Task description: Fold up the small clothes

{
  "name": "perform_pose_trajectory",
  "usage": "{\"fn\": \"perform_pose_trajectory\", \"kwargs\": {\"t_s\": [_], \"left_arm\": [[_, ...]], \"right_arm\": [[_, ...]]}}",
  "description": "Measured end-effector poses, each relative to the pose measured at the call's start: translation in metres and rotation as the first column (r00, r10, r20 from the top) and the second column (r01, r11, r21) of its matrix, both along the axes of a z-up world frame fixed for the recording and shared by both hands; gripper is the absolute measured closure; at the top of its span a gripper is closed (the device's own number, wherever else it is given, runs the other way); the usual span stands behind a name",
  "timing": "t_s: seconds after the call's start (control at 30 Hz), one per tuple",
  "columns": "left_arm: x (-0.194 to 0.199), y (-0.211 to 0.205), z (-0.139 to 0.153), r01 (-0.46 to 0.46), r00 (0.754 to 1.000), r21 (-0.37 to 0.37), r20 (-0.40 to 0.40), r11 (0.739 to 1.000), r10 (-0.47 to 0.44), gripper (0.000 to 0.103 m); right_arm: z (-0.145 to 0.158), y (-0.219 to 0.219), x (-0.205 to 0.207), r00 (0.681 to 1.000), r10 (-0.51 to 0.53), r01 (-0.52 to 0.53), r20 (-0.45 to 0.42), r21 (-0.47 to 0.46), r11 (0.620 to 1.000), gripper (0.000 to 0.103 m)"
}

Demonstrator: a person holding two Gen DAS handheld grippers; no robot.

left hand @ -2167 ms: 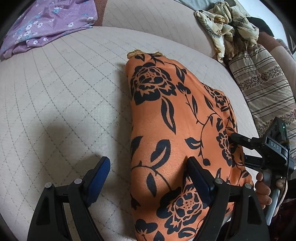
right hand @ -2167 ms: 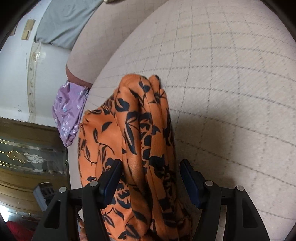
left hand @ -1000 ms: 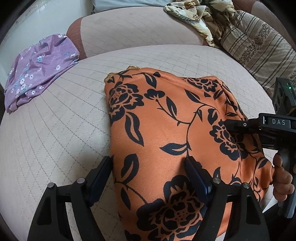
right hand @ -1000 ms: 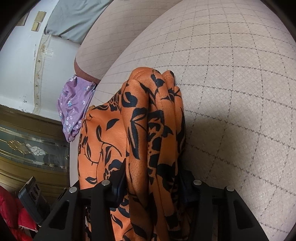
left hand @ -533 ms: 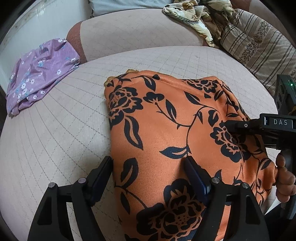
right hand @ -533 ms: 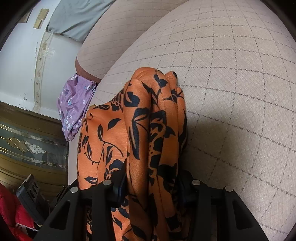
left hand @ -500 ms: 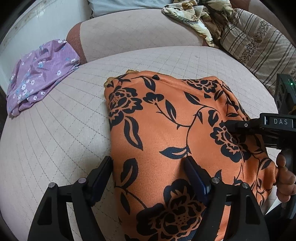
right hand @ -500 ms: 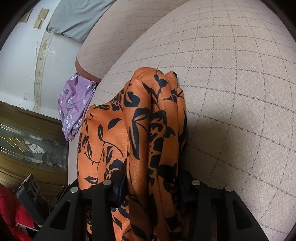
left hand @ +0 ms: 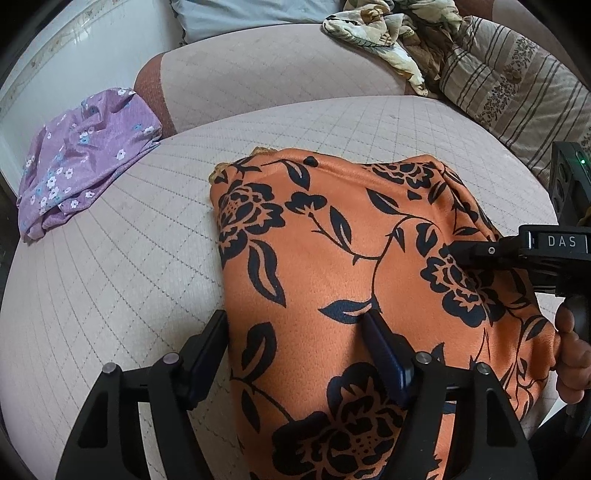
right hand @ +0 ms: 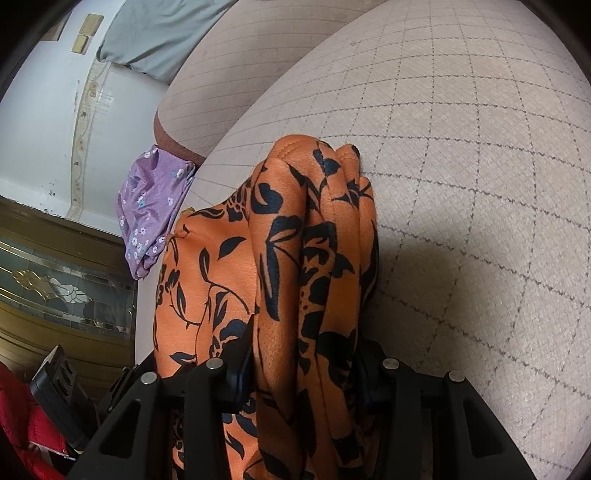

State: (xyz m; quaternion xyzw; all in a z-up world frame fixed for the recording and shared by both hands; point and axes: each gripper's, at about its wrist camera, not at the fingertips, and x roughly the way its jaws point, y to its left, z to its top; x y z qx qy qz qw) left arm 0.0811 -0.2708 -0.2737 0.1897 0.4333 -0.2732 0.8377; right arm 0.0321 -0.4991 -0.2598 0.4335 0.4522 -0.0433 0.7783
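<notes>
An orange cloth (left hand: 332, 258) with black flowers lies folded on the beige quilted sofa seat (left hand: 110, 277). My left gripper (left hand: 295, 321) straddles its near left edge. One pad is beside the edge and the other rests on top, and the jaws are closing with that edge between them. In the left wrist view a finger (left hand: 476, 254) of the right gripper reaches onto the cloth's right side, with a person's hand (left hand: 572, 354) on the handle. My right gripper (right hand: 304, 347) is shut on the bunched right fold of the orange cloth (right hand: 295, 240).
A purple flowered garment (left hand: 81, 162) lies at the seat's far left corner. A cream patterned cloth pile (left hand: 388, 33) and a striped cushion (left hand: 517, 85) sit at the back right. A wooden cabinet with glass (right hand: 55, 288) stands beyond the sofa's left end.
The right jaws, which stood wide around the bunched fold, have shut on it. The left jaws have narrowed slightly around the cloth's left edge. The cloth has stayed in place over the last second.
</notes>
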Motion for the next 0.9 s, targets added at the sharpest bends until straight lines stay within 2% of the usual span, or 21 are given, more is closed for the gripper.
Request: {"fn": "perform_pose_trajectory", "kwargs": {"t_s": [0.1,0.2,0.3,0.37,0.43,0.5,0.53,0.6,0.7,0.83,0.9], "left_arm": [[0.001,-0.001,-0.001,0.001,1.0,0.002,-0.002,1.0,-0.001,0.028],[0.005,-0.002,-0.004,0.01,0.999,0.003,-0.033,1.0,-0.01,0.022],[0.022,0.004,-0.01,-0.012,0.986,-0.062,-0.164,0.998,0.002,0.019],[0.036,0.014,-0.015,-0.058,0.96,-0.127,-0.281,0.99,0.02,0.02],[0.041,0.021,-0.017,-0.084,0.945,-0.169,-0.325,0.982,0.025,0.029],[0.039,0.023,-0.014,-0.073,0.953,-0.175,-0.301,0.982,0.017,0.04],[0.039,0.025,-0.012,-0.078,0.957,-0.183,-0.288,0.98,0.022,0.051],[0.04,0.031,-0.005,-0.1,0.957,-0.217,-0.289,0.971,0.034,0.061],[0.041,0.037,0.005,-0.102,0.962,-0.236,-0.272,0.966,0.035,0.065],[0.035,0.046,0.022,-0.103,0.98,-0.207,-0.189,0.973,0.064,0.066],[0.038,0.058,0.03,-0.12,0.981,-0.208,-0.174,0.971,0.084,0.066]], "right_arm": [[0.0,0.0,0.001,1.0,-0.001,0.001,-0.001,0.0,1.0,0.058],[0.0,0.001,0.001,1.0,-0.002,0.001,-0.006,-0.006,1.0,0.058],[-0.002,0.0,0.002,1.0,-0.014,0.014,-0.008,0.014,1.0,0.052],[-0.003,0.0,0.004,1.0,-0.021,0.021,-0.005,0.021,1.0,0.05],[0.0,0.003,0.007,1.0,-0.006,0.006,-0.002,-0.017,1.0,0.052],[0.003,0.006,0.008,1.0,-0.005,0.005,0.0,-0.037,0.999,0.057],[0.003,0.007,0.008,1.0,-0.005,0.006,0.005,-0.037,0.999,0.061],[0.008,0.01,0.009,1.0,-0.001,0.002,0.011,-0.059,0.998,0.063],[0.019,0.017,0.01,0.999,0.003,0.0,0.035,-0.101,0.995,0.065],[0.031,0.026,0.015,0.996,0.017,-0.009,0.089,-0.09,0.996,0.066],[0.038,0.038,0.023,0.993,0.043,-0.032,0.108,-0.1,0.994,0.066]]}}
